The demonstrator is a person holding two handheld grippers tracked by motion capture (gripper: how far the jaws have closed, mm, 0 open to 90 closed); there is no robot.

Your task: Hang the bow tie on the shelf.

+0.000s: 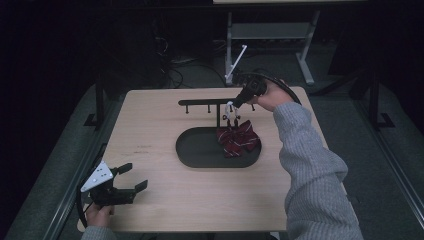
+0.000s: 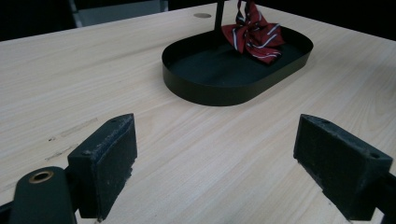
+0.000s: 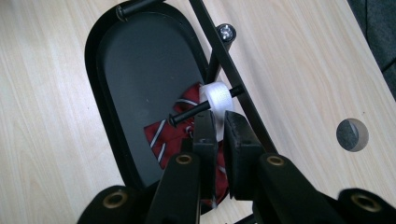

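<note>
Best to keep the right gripper (image 3: 217, 126), jaws nearly shut on the white strap loop (image 3: 218, 97) of the red striped bow tie (image 1: 237, 138) hanging over the black oval tray (image 1: 197, 156), steady, seating that loop on the rack peg (image 3: 187, 113) before letting go, left gripper (image 1: 131, 179) idle and wide open.

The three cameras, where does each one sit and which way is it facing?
High view: above the person's side, looking down on the table; both forearms enter from below.
Left gripper view: low over the table, facing the tray between open fingers.
Right gripper view: looking down the right gripper at the white loop on a rack peg.
All share the striped bow tie.
</note>
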